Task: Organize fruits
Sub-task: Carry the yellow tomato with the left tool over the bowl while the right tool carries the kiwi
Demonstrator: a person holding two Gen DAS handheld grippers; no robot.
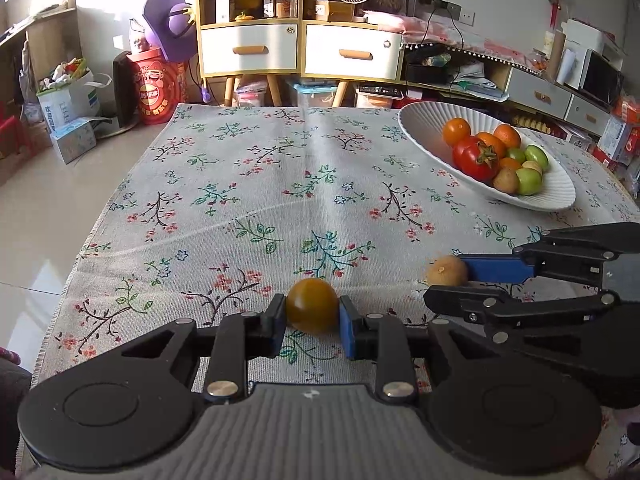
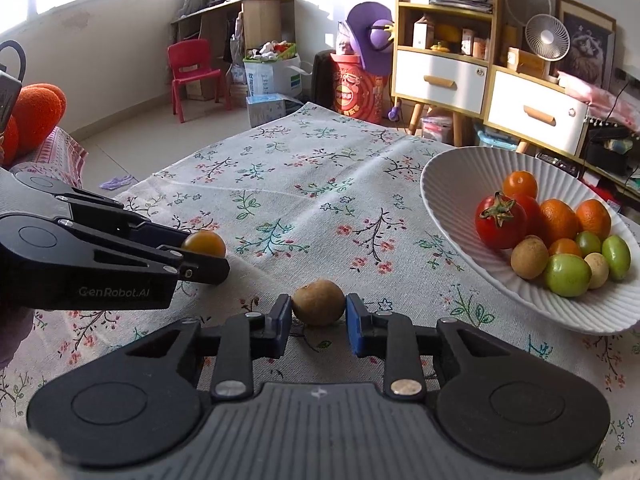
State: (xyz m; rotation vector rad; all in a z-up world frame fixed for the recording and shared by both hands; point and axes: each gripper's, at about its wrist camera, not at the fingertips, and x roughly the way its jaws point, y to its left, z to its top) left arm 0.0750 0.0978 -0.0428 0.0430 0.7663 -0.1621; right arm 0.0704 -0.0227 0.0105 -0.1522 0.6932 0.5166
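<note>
Left gripper (image 1: 312,316) clamped on a small yellow-orange tomato (image 1: 312,305) at the near edge of the floral tablecloth (image 1: 256,200). Right gripper (image 2: 318,312) closed on a small brown fruit (image 2: 318,301), just right of the tomato, both low over the cloth. Farther right, a white ribbed bowl (image 2: 452,184) holding red tomatoes (image 2: 501,221), oranges (image 2: 558,218), green fruits (image 2: 567,275) and more brown ones.

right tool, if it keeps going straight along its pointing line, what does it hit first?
The right tool is already shut on the small brown fruit, so nothing lies nearer. Since it points downward, the floral tablecloth just beyond is probably next; the white bowl sits off to the right.
</note>
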